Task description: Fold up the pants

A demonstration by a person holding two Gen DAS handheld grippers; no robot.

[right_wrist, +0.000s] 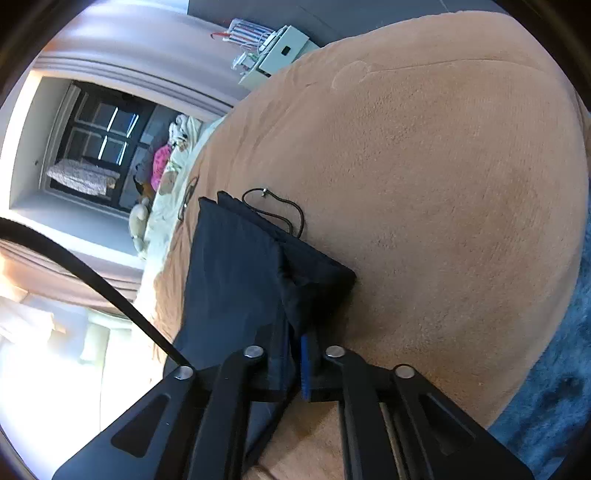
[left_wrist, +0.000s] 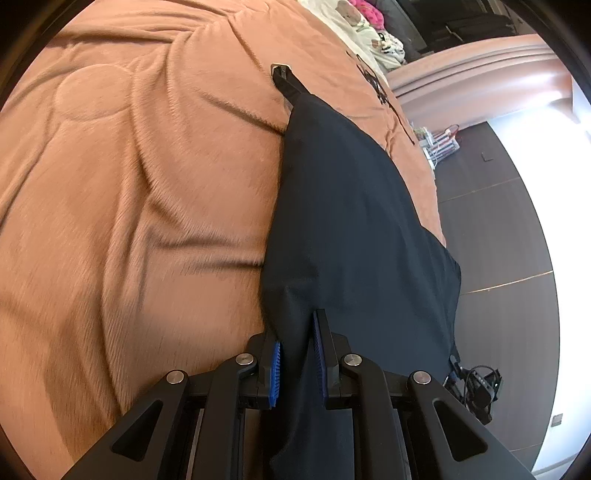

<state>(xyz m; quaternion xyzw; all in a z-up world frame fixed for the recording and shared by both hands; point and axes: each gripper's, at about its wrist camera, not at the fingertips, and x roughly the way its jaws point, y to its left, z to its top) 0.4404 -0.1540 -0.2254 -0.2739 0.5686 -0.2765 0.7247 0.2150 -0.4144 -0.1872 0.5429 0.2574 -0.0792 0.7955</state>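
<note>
Dark navy pants [left_wrist: 347, 206] lie stretched along the edge of a bed covered by an orange-brown fleece blanket [left_wrist: 129, 184]. My left gripper [left_wrist: 297, 343] is shut on one end of the pants, with cloth between its blue pads [left_wrist: 275, 363]. The far end of the pants narrows toward the right gripper's tip [left_wrist: 282, 74]. In the right wrist view the pants [right_wrist: 236, 269] lie partly doubled over, with a black drawstring [right_wrist: 280, 218] loose on the blanket [right_wrist: 443, 184]. My right gripper [right_wrist: 295, 354] is shut on the near pants edge.
Pillows and soft toys [left_wrist: 365, 18] lie at the bed's head. A dark wood floor [left_wrist: 498, 229] runs beside the bed, with a white box of cables [left_wrist: 439, 144] and a black device [left_wrist: 480, 387] on it. A blue rug [right_wrist: 554, 369] lies beyond the bed.
</note>
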